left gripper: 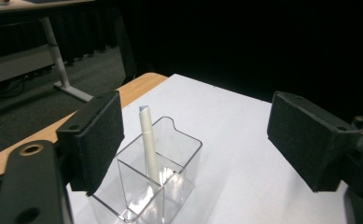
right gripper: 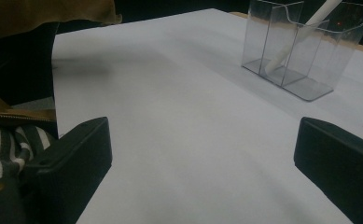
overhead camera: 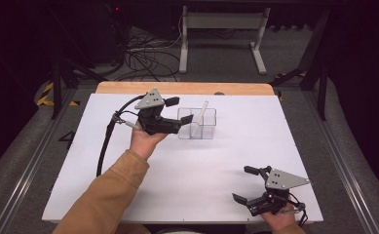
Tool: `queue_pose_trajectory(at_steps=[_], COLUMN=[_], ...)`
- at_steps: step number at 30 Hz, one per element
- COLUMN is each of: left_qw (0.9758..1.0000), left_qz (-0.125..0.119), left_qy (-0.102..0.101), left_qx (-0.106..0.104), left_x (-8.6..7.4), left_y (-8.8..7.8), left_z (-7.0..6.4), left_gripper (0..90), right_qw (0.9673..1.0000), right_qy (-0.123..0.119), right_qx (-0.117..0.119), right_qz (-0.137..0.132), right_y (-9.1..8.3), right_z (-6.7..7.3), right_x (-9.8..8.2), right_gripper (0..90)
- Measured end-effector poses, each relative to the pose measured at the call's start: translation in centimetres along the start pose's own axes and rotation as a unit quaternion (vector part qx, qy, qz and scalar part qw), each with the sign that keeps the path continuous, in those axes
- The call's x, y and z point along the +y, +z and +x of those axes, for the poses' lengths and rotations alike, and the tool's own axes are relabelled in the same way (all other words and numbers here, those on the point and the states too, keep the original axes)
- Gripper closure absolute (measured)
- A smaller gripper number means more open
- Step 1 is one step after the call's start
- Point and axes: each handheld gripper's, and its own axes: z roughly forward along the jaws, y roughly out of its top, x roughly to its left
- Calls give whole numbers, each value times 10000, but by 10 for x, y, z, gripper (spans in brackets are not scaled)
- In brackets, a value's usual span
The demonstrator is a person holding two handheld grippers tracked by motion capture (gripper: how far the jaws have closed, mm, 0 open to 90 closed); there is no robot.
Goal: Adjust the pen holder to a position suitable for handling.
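My left tool (overhead camera: 180, 110) hangs with jaws spread and nothing between them, just beside the clear holder (overhead camera: 197, 124). The white pen (left gripper: 148, 144) leans inside it. My right tool (overhead camera: 246, 184) rests spread on the desk (overhead camera: 192, 165), well apart.

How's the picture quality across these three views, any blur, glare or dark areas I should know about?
High view: evenly lit white table, floor and surroundings dark, slightly soft overall. Left gripper view: black background, near jaws blurred, glints on the clear holder, the pen fairly sharp. Right gripper view: close jaws out of focus, a soft shadow across the table, holder edges catching light.
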Motion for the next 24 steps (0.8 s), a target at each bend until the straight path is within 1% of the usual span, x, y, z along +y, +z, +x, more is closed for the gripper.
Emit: queue_pose_trajectory(at_steps=[2, 5, 8, 9, 10, 12, 15, 16, 17, 18, 21, 23, 24], left_qw=[10000, 9999, 9999, 9999, 9999, 9999, 9999, 9998, 9998, 9999, 9997, 9995, 9996], left_qz=[4, -6, 29, 29, 61, 67, -19, -10, 28, 63, 134, 178, 185], left_qy=[23, -43, -82, -82, -87, -85, -93, -88, -78, -27, 186, 241, 214], left_qx=[-45, -102, -78, -78, -70, -76, -131, -151, -160, -141, 44, 90, 87], left_x=[1, 0, -2, -2, -4, -7, -13, -16, -18, -21, -31, -36, -39], left_y=[-7, -21, -35, -35, -44, -53, -65, -68, -71, -74, -82, -88, -91], left_z=[-4, -8, -13, -13, -16, -20, -24, -26, -27, -29, -36, -39, -41], left_gripper=[156, 119, 82, 72, 64, 47, 31, 31, 31, 31, 31, 28, 28], right_qw=[10000, 10000, 10000, 10000, 10000, 10000, 10000, 10000, 10000, 10000, 10000, 10000, 10000], right_qy=[-3, -15, -12, -13, -14, -14, -13, -15, -15, -12, -6, -4, 0], right_qx=[1, -15, -25, -27, -30, -34, -41, -45, -51, -51, -65, -68, -67], right_qz=[11, 1, -1, 2, 2, 4, 4, 8, 9, 4, 2, 3, 7], right_y=[0, 0, 0, 0, 0, 0, 0, 0, 0, 0, -1, -1, -1], right_z=[0, 0, 1, 1, 1, 1, 1, 1, 1, 1, 1, 1, 1], right_x=[0, 0, 0, 1, 1, 1, 1, 1, 1, 1, 1, 0, 0], right_gripper=[47, 47, 47, 47, 47, 47, 47, 47, 47, 47, 47, 47, 47])
